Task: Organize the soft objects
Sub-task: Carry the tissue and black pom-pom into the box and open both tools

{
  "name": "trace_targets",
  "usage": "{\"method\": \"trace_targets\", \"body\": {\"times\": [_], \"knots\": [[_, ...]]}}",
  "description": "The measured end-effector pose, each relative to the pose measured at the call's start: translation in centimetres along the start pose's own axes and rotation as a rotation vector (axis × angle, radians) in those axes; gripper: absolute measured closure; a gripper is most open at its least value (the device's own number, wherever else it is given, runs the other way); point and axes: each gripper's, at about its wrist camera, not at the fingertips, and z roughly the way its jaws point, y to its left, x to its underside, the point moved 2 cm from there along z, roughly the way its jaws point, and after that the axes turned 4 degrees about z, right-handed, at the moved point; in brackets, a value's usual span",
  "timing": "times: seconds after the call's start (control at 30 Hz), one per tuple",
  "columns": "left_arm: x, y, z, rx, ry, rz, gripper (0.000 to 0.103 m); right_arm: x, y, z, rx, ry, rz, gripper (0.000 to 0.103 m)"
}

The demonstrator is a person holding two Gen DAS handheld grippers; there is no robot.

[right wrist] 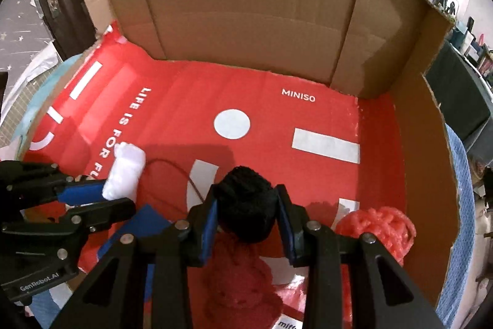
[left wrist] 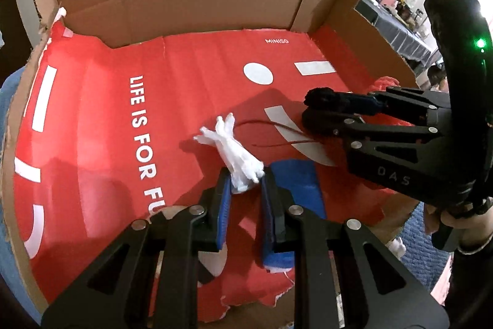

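item: my left hand-held gripper (left wrist: 246,184) clamps a white soft bundle (left wrist: 237,150); my right hand-held gripper (right wrist: 246,205) clamps a black yarn ball (right wrist: 246,205). both over the red-lined box (right wrist: 246,5). coral yarn (right wrist: 379,227) right of it, already placed; two items left.

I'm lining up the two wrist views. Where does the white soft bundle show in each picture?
Left wrist view: the white bundle sits low centre, its near end between the left gripper fingers.
Right wrist view: the white bundle is at left, on the tip of the left gripper.
Shared landmark: the white circle printed on the red sheet under MINISO.
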Motion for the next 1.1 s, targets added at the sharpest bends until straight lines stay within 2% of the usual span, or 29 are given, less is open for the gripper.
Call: {"method": "trace_targets", "body": {"times": [0.63,0.77,1.1], "knots": [[-0.2,-0.1,0.1,-0.006,0.005,0.001,0.085,-1.0,0.3,1.4,0.016,0.024,-0.014,0.065],[-0.1,0.2,-0.1,0.007,0.005,-0.016,0.085,-1.1,0.4,1.5,0.02,0.024,-0.02,0.057],[-0.1,0.2,-0.3,0.013,0.008,-0.011,0.085,-0.9,0.5,1.3,0.026,0.024,-0.03,0.052]]}}
